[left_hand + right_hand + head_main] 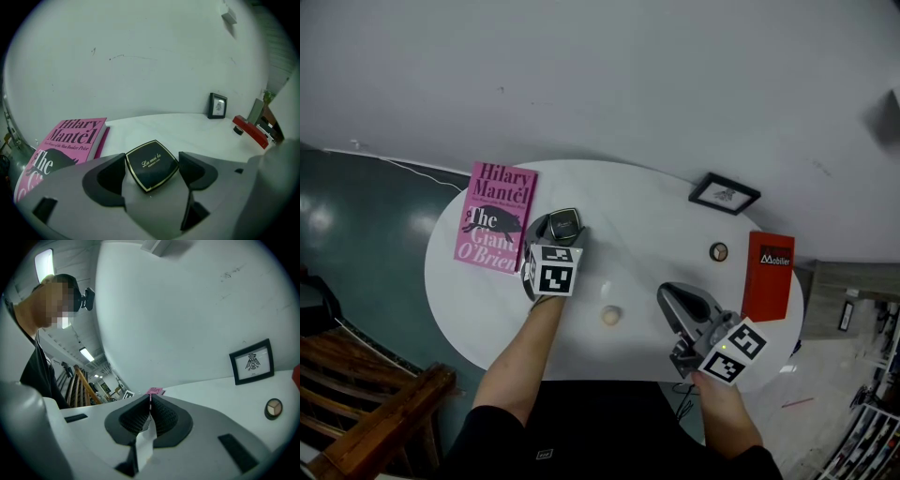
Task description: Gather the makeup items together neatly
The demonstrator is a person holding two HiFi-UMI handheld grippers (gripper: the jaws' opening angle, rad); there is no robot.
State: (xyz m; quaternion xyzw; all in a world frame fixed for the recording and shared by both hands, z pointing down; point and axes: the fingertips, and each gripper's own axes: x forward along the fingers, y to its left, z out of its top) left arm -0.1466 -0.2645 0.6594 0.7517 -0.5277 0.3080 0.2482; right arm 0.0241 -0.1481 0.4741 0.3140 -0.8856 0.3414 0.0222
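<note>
A black square powder compact (565, 225) with a gold rim lies on the white oval table (647, 230), just right of a pink book. My left gripper (563, 232) straddles it. In the left gripper view the compact (151, 165) sits corner to corner between the two wide-spread pads of the left gripper (152, 161), close to both, and I see neither pressing it. My right gripper (668, 293) hovers over the table's near right part. In its own view the right gripper (150, 401) is shut with nothing between its pads. A small cream ball (610, 316) and a small round pot (718, 251) lie apart.
The pink book (495, 217) lies at the table's left. A red box (769, 272) sits at the right edge and a small framed picture (724, 194) at the back right. A wooden rail (375, 412) stands off the table at lower left.
</note>
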